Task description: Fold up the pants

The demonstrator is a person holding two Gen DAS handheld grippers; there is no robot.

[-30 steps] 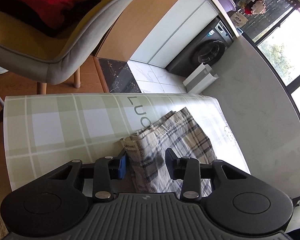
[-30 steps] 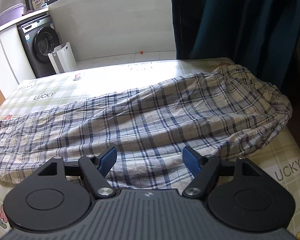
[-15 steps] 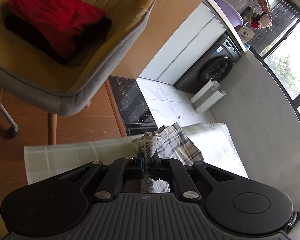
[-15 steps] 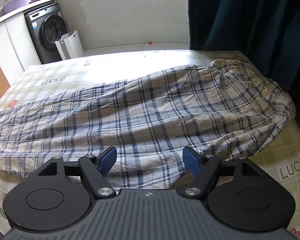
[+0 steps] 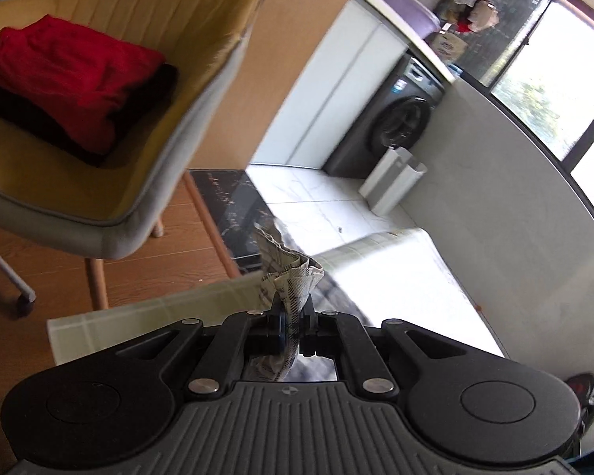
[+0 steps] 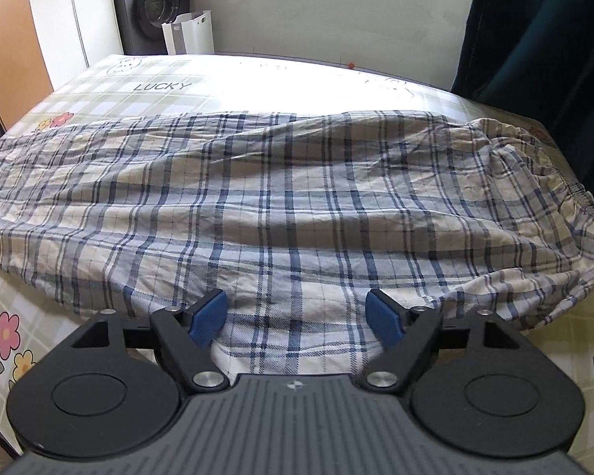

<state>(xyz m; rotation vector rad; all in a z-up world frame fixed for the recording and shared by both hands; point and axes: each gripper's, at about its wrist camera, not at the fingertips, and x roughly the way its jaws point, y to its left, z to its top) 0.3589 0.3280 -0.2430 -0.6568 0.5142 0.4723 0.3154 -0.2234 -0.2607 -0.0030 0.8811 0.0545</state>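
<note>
L claw is clamped tight on a bunched end of the plaid pants. Cloth sticks up past the pads in a crumpled wad and some hangs below the jaws. Prob a leg hem, pinched so that end can be carried over for a fold. It sits over the counter edge, checked cover beneath. Further back: a chair on the wood floor w/ a stack of red and black clothes on the seat, likely garments already folded.

R claw: jaws wide and opening a bit more, blue pads on either side of the pants' near edge, nothing pinched yet. The pants lie crosswise on the counter right ahead of it, legs running off left, gathered elastic waist at far right, fabric rumpled w/ a raised ridge. My read: R is lining up on the near edge to help w/ the fold. Beyond: a washing machine and a white bin by the wall.
</note>
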